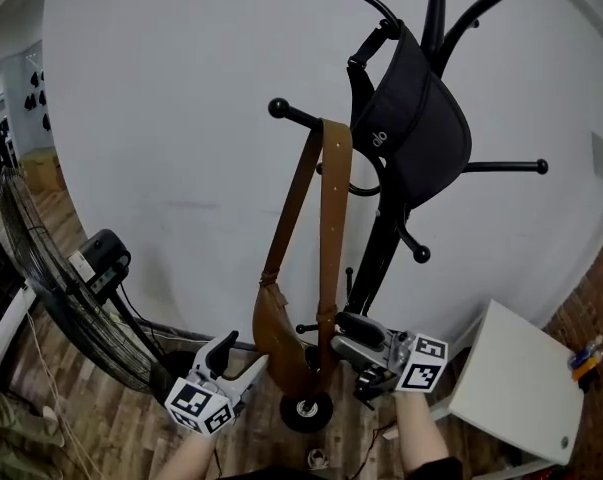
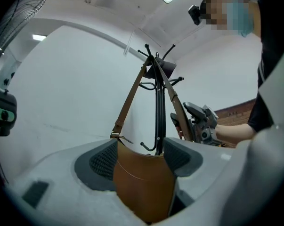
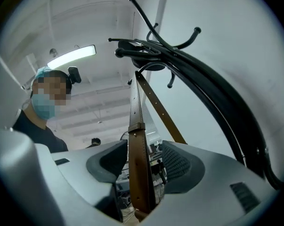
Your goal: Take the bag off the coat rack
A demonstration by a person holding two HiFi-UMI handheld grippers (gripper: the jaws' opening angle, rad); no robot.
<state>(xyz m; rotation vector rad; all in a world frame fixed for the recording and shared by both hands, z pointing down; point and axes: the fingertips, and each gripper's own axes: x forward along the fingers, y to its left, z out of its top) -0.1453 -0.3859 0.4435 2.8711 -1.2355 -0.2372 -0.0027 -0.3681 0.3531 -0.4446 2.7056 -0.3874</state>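
White curved wall (image 1: 161,118) bkgd | brown leather bag (image 1: 276,343) hangs by strap (image 1: 333,228) from coat rack (image 1: 436,18) peg | L gripper (image 2: 139,157) clamped on bag body, prob. to take wt | R gripper (image 3: 144,161) jaws apart round strap, not pinching, prob. to guide it off peg.

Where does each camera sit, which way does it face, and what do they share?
Head view: on the person's head, facing down at coat rack, brown bag, left tongs, right tongs; forearms show.
Left gripper view: on the left tongs, facing up; bag fills its jaws; an arm at right.
Right gripper view: on the right tongs, facing up; strap between open jaws; a shoulder at left.
Shared: all show rack and bag.
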